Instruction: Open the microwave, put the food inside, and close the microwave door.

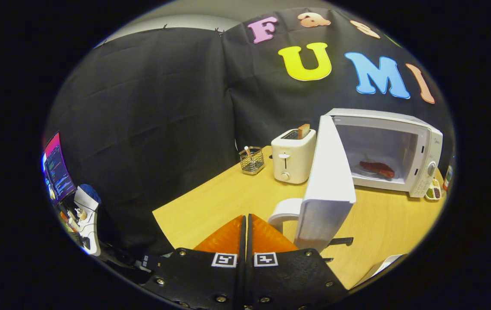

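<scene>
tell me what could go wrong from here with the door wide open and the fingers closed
The microwave door stands wide open just ahead of the shut, empty gripper; a hard push could slide the microwave or slam it. The swinging door may clip the toaster beside it. The food already lies inside.

The open microwave door [327,185] stands at one o'clock just ahead of the closed gripper [245,224], blocking that side; bare table [211,198] lies open toward eleven o'clock.
</scene>
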`<state>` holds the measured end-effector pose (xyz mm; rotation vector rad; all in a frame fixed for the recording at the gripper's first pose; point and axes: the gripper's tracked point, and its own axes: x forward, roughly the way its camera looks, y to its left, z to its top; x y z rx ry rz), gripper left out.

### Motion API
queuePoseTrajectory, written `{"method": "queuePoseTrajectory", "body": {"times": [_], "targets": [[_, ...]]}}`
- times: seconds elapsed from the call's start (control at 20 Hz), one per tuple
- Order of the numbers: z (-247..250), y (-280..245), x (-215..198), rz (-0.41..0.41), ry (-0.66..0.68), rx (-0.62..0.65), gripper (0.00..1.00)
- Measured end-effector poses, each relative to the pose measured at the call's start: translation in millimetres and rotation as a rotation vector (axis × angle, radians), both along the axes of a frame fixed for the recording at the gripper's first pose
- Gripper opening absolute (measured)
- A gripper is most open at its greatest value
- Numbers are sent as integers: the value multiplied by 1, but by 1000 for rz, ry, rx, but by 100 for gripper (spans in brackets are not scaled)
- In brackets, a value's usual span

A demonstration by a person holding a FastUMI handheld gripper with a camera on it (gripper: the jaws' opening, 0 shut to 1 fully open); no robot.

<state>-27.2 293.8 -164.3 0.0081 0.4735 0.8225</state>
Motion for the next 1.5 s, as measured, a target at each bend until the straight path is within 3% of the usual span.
{"method": "queuePoseTrajectory", "body": {"times": [0.15,0.7,1.5], "targets": [[-6,-22,10,-36,21,-1,0],[-11,-128,92,-306,49,-31,1],[-5,-193,206,-486,26,-53,1]]}}
